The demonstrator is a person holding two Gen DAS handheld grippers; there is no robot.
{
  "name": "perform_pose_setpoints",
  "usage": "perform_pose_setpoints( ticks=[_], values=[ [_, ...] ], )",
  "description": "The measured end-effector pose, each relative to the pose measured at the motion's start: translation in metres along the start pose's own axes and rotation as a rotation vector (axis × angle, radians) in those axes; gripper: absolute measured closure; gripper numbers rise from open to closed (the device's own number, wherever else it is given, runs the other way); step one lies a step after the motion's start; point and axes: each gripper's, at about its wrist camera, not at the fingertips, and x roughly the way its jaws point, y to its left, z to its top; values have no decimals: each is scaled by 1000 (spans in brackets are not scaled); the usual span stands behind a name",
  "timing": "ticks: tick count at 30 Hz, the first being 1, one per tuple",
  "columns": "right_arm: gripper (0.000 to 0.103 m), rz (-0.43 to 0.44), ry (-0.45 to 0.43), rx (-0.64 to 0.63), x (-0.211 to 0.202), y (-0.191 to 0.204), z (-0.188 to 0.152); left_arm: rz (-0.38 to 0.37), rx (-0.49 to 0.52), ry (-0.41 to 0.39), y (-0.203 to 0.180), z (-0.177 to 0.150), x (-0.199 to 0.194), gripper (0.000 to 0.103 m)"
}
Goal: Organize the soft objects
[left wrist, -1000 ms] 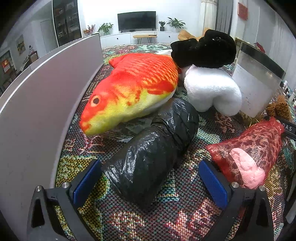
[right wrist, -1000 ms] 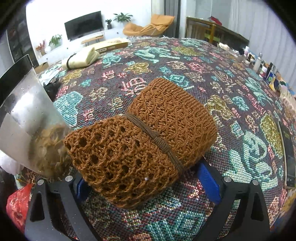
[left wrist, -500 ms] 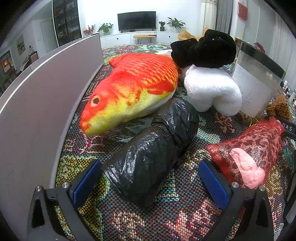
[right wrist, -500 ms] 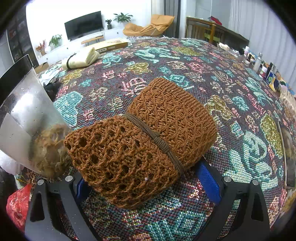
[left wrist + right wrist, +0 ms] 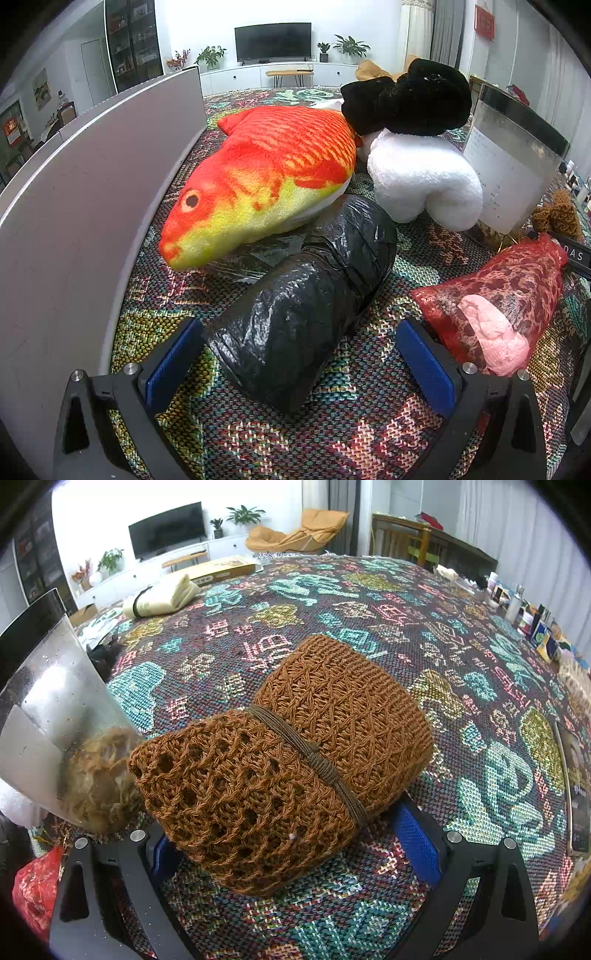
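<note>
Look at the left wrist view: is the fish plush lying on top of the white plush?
No, the fish plush lies on the patterned cloth, left of the white plush.

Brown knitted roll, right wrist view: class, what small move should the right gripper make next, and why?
Probably close the right gripper on the brown knitted roll. The roll already lies between its open blue pads, resting on the patterned cloth, so no further approach seems needed.

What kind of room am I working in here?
Most likely a home living room: a flat-screen TV on a low white cabinet, potted plants and an orange lounge chair beyond the patterned cloth.
</note>
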Motion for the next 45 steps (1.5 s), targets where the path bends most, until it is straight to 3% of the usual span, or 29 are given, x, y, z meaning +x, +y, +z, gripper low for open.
perform_pose_setpoints(
  ticks=[45],
  values=[
    [5,1,-1,-2,0,-1,0,0,0,0,-1,-3,-2,0]
  ],
)
